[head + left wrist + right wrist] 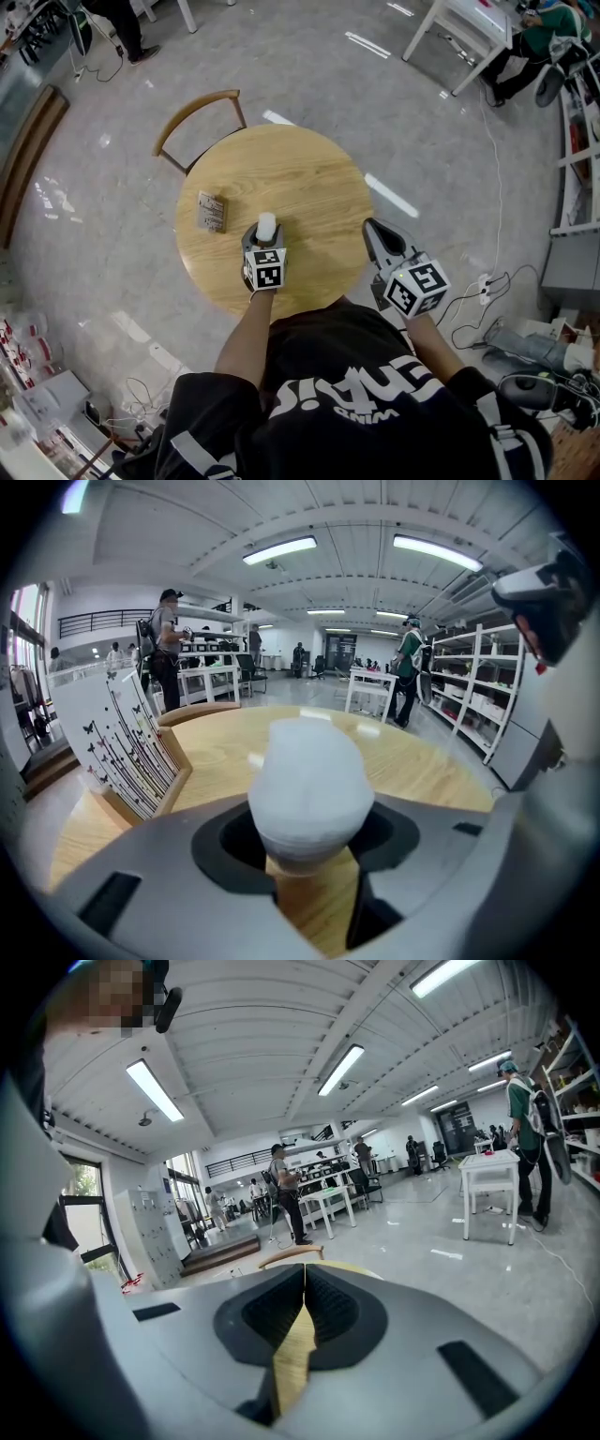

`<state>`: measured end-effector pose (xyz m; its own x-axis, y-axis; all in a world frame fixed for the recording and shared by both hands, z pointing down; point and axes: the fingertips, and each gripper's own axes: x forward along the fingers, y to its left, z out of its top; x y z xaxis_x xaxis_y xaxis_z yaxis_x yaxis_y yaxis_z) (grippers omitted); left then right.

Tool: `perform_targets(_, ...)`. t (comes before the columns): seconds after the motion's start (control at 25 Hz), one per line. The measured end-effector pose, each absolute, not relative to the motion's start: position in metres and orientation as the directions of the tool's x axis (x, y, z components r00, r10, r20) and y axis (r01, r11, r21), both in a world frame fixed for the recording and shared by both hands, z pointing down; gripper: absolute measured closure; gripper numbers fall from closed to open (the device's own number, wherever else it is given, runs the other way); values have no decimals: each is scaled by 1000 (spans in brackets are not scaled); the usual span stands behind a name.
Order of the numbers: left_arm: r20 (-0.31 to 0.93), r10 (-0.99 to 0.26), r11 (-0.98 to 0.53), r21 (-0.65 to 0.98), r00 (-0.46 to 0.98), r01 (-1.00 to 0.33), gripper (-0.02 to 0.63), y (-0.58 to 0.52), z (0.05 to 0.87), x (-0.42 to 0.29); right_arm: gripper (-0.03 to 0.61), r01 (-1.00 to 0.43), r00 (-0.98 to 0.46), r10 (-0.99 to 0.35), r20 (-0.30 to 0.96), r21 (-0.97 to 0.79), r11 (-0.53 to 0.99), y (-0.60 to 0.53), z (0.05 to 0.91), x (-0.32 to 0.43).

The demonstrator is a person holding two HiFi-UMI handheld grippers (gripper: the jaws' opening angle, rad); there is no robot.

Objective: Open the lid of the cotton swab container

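The cotton swab container (266, 225) stands upright on the round wooden surface (300, 169), a bit in from the near edge, with a patterned box (212, 211) just off to its left. The left gripper (265, 236) is wrapped around it from the person's side. My guess is that's to pin the body so it can't spin or slide once the lid gets worked on. The lid looks on to me, so the opening step isn't done yet.

In the left gripper view the fingers (141, 874) stand fairly wide apart with the white container (309, 789) sitting right in their rounded cutouts. They look closed in on its sides, so I'd call that a grip, not just hovering.

The right gripper (372, 230) hangs over the right edge of the surface, well apart from the container. Its fingers (187, 1354) are pressed fully together with nothing between them, just wood grain showing through the slit. It's probably the hand that goes for the lid, and it would have to open up first.
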<state>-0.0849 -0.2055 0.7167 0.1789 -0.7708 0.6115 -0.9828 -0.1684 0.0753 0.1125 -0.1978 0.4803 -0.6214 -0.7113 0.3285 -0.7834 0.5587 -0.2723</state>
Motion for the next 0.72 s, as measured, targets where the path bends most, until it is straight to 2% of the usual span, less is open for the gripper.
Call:
perform_targets(0.4,622,-716,-335,92,316,-938,402,-208,672,-83,576,-770,-638,-700,321,-278,575,-198,480,104)
perform_targets(0.72,567,-672,-517,101,476,-850,402,-206,610,-66,577,-748,-664,-686,298,-281,601,-195,476,93)
